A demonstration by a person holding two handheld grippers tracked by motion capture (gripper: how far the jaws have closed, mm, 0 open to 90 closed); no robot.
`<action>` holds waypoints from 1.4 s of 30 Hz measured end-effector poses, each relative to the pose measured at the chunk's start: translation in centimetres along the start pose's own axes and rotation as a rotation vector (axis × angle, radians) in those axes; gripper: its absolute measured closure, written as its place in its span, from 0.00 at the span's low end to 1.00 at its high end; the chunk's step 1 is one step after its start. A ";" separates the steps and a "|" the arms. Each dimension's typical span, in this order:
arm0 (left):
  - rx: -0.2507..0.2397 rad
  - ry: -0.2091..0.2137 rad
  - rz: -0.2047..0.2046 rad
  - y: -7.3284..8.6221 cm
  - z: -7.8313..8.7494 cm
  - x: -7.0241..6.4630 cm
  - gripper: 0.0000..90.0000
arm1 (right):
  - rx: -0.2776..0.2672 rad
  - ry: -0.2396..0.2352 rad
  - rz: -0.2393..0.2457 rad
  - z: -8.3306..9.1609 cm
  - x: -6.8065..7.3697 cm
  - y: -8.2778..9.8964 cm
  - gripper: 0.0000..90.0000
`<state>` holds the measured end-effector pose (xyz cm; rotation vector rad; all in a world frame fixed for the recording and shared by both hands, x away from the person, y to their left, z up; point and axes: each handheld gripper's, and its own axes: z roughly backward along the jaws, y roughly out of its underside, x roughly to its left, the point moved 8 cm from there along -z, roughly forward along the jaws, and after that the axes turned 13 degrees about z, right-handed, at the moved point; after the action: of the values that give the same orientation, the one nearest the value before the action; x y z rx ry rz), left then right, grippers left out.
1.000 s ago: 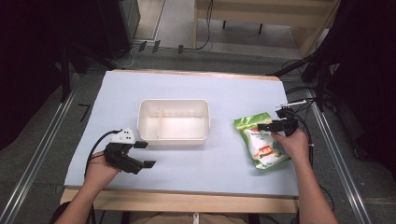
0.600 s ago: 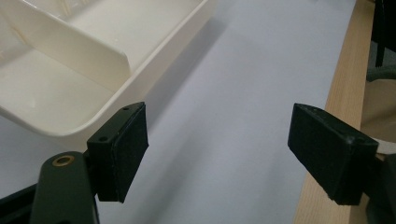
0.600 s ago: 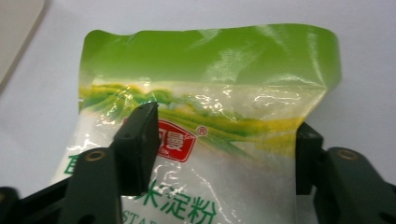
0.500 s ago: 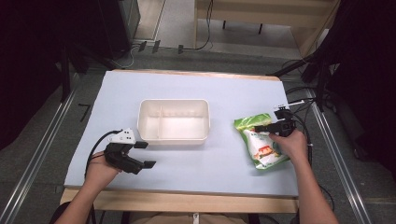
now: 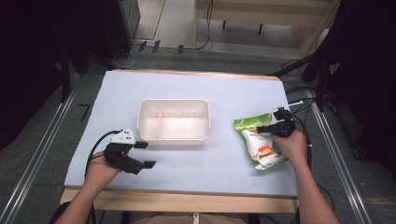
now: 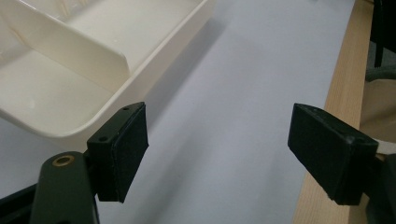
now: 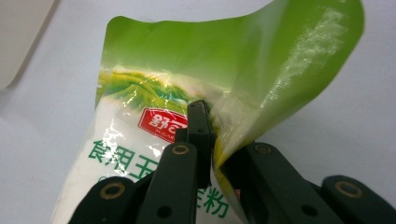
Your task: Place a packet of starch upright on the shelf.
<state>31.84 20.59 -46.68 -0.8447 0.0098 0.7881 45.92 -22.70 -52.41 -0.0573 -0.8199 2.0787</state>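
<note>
1. Right tool (image 5: 264, 129) clamped on the green-and-white pouch (image 5: 259, 145), jaws just finished closing, with a fold of the pouch's side edge pinched flat between them. Clear in the right gripper view: right tool (image 7: 208, 126) biting into the pouch (image 7: 154, 154) just below its green top flap, film crumpled up around the pinch.
2. Right hand (image 5: 290, 143) wrapped round the tool's body, sitting over the pouch's right edge.
3. Pouch lying flat on the right side of the pale blue surface (image 5: 224, 88), green end pointing away from the person, well apart from the tub.
4. Left tool (image 5: 145, 154) released, jaws wide apart, nothing between them. Hovering low near the front-left part of the surface, just beside the tub's near-left corner.
5. Same thing in the left gripper view: left tool (image 6: 217, 156) gaping over bare surface (image 6: 243, 84), one pad (image 6: 122, 149) right next to the tub wall.
6. Cream tub (image 5: 173, 138) in the middle, with a divider (image 6: 70, 49) splitting it into compartments, both looking bare inside.
7. Wooden front edge (image 6: 334, 107) of the surface past the other pad.
</note>
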 end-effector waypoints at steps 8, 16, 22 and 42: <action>-0.006 0.004 -0.001 -0.1 0.1 0.0 0.23 | 0.000 0.034 0.032 1.1 0.7 -0.7 0.98; -0.013 0.007 0.001 -0.1 0.1 -0.1 0.23 | -0.064 0.052 0.069 3.8 2.2 -1.4 0.99; -0.011 0.008 0.000 -0.1 0.2 -0.1 0.23 | -0.096 0.060 0.092 5.5 3.6 -1.6 0.99; -0.010 0.006 0.000 -0.1 0.2 -0.1 0.23 | -0.200 0.033 0.169 10.3 8.5 -3.2 0.99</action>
<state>31.79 20.62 -46.49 -0.8567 0.0108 0.7858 39.61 -20.60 -40.38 -0.2776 -1.0311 2.1395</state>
